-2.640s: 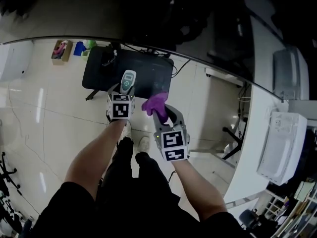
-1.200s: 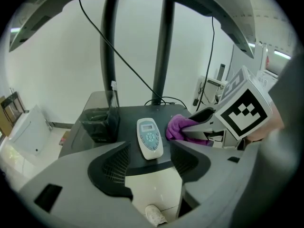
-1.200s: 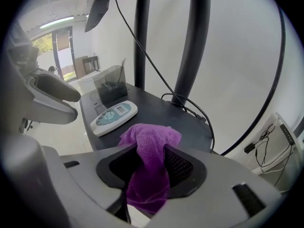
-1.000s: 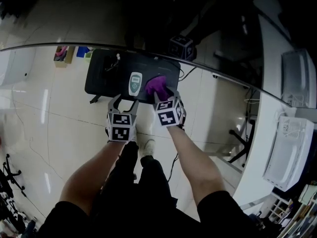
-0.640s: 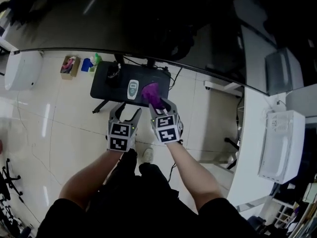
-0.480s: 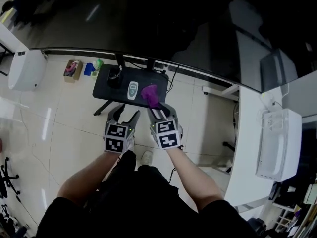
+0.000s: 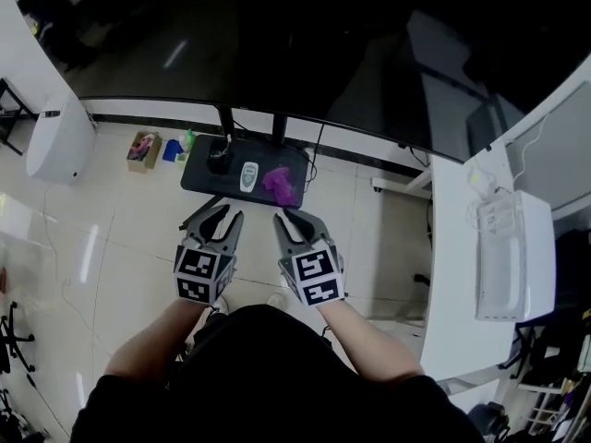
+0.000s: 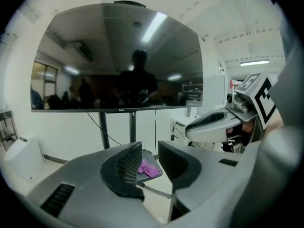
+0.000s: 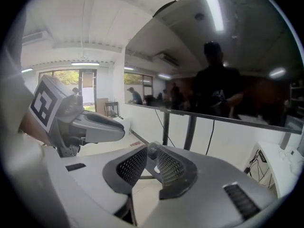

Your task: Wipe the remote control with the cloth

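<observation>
The white remote control (image 7: pixel 247 176) lies on a small black table (image 7: pixel 208 178) far below, with the purple cloth (image 7: pixel 279 183) crumpled beside it on the right. My left gripper (image 7: pixel 214 216) and right gripper (image 7: pixel 294 218) hang side by side well above and short of the table. Their jaws have just been closing, and each pair still stands apart with nothing between the pads. In the left gripper view the cloth (image 8: pixel 149 168) shows far off through the gap of the left gripper (image 8: pixel 149 148). The right gripper (image 9: pixel 151 152) frames a small white shape that I cannot identify.
A large dark screen (image 7: pixel 277 44) on a stand rises behind the table. A black round object (image 7: pixel 220 160) sits on the table's left end. A white unit (image 7: pixel 57 144) and a small box with bottles (image 7: pixel 146 149) are at the left. A white desk (image 7: pixel 457 275) carries a white box (image 7: pixel 512 257) on the right.
The remote and the cloth, held earlier, now lie released on the table. Both grippers have risen and drawn back from it, and their jaws stand narrower than half a second ago.
</observation>
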Motion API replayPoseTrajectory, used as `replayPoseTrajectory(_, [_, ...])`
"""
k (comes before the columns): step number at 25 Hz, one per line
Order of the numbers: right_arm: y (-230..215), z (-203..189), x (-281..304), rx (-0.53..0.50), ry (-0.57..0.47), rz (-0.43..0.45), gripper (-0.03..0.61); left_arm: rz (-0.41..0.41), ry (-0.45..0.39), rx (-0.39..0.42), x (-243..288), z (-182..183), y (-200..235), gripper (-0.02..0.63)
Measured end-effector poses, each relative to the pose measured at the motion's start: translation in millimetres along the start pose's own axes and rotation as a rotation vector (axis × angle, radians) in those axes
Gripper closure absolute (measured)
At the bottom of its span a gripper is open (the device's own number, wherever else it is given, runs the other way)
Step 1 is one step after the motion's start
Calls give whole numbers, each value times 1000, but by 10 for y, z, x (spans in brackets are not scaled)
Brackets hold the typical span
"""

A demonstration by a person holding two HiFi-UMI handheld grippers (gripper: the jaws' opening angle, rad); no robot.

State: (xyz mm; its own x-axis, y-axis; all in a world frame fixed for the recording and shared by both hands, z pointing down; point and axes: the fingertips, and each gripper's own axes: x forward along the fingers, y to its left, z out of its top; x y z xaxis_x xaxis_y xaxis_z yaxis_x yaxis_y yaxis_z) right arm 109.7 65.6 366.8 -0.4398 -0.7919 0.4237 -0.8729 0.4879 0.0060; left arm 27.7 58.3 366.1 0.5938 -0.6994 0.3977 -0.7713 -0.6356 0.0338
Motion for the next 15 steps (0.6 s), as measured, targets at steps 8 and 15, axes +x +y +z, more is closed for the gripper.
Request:
replayPoseTrajectory(8, [332,207,-152,-26,-49,-41,546,-52,-63,80,-297,100,19,611])
replayPoseTrajectory(15, [472,273,-224,-28,-67,-68,561,-87,-81,106,-452,92,9,611])
